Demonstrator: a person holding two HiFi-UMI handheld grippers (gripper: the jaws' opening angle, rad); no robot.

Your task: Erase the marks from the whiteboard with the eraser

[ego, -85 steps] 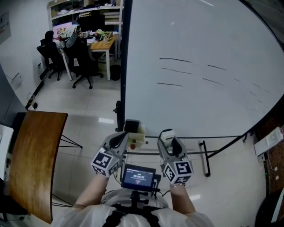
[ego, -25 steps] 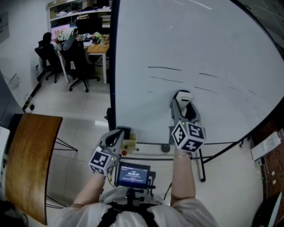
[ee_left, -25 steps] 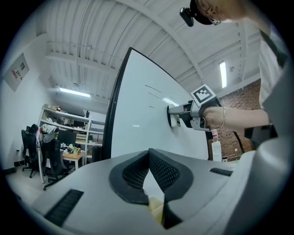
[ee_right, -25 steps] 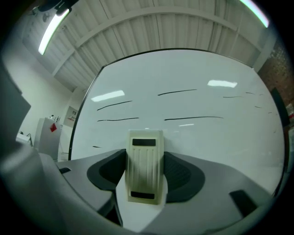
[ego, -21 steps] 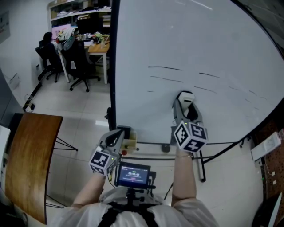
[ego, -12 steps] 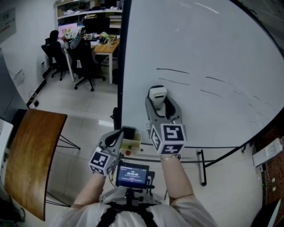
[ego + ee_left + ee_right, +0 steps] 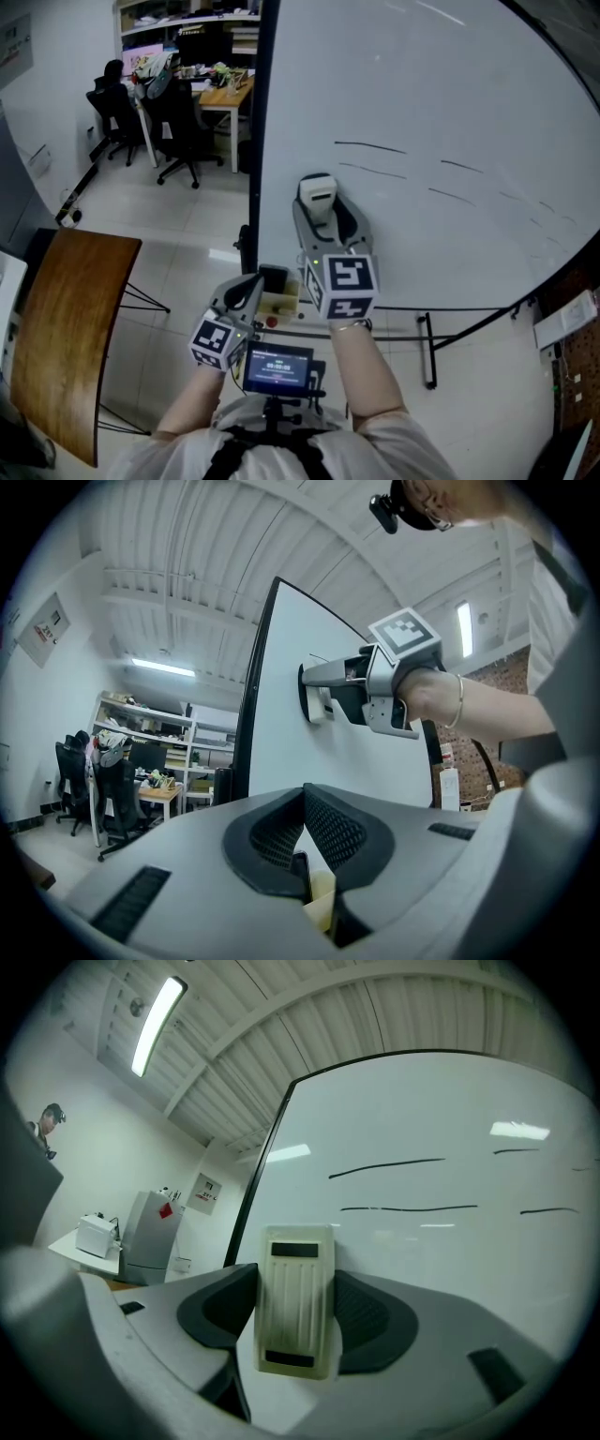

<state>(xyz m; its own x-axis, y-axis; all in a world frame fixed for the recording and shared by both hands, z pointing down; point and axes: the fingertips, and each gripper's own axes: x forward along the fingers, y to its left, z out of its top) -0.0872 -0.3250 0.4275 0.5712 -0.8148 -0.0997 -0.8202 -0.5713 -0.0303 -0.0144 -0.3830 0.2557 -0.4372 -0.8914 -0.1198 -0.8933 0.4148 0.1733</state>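
The whiteboard (image 7: 450, 84) stands upright in front of me, with several thin black lines (image 7: 370, 147) on it. A cream eraser (image 7: 315, 187) is pressed flat to the board, below and left of those lines, and my right gripper (image 7: 320, 202) is shut on it. In the right gripper view the eraser (image 7: 298, 1302) sits between the jaws, with the lines (image 7: 386, 1167) above it. My left gripper (image 7: 260, 281) hangs low by the board's tray, jaws shut (image 7: 306, 853) with nothing held. The left gripper view shows the eraser (image 7: 315, 692) touching the board.
A yellowish box (image 7: 282, 302) rests on the tray at the board's foot. The stand's legs (image 7: 427, 349) reach out over the floor. A wooden tabletop (image 7: 66, 328) is at the left; a desk with office chairs (image 7: 178, 103) is far back left.
My right gripper lifted the eraser from the tray to the board, then slid it left. The lowest of the three left-hand lines is gone. The left gripper stayed put.
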